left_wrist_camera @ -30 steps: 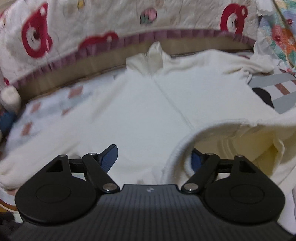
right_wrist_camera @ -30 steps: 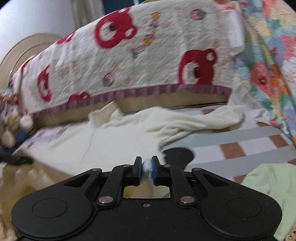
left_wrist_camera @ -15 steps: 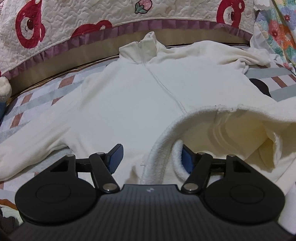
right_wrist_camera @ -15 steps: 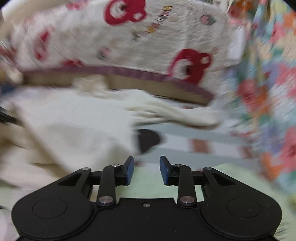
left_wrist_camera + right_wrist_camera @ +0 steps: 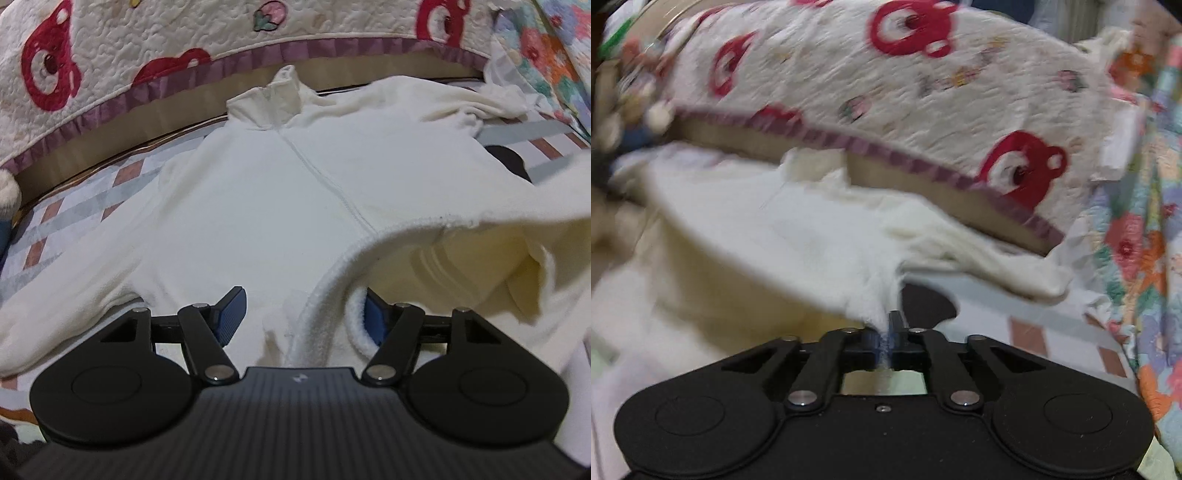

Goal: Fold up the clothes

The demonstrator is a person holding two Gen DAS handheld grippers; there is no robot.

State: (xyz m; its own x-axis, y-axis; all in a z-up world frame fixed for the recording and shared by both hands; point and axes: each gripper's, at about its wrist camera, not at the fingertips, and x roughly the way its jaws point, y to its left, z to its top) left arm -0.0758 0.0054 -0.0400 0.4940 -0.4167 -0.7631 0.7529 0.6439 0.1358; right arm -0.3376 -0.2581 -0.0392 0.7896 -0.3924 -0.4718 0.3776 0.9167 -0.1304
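Since half a second ago, the right hand-held gripper (image 5: 889,334) has gone from spread to pinching the hem of the cream fleece jacket (image 5: 280,206), lifting it. Nearest, the left hand-held gripper (image 5: 301,308) stays spread astride the raised hem fold. Beyond, the jacket lies flat on the bed (image 5: 74,214), collar far. Folding is just starting; next, the left should close on the hem.

A white quilt (image 5: 147,40) printed with red bears, edged in a purple ruffle, hangs straight ahead of the jaws. A checked sheet (image 5: 74,221) spreads ahead to their left. A flowered quilt (image 5: 1145,258) rises off to the right, beside a dark round patch (image 5: 929,306).
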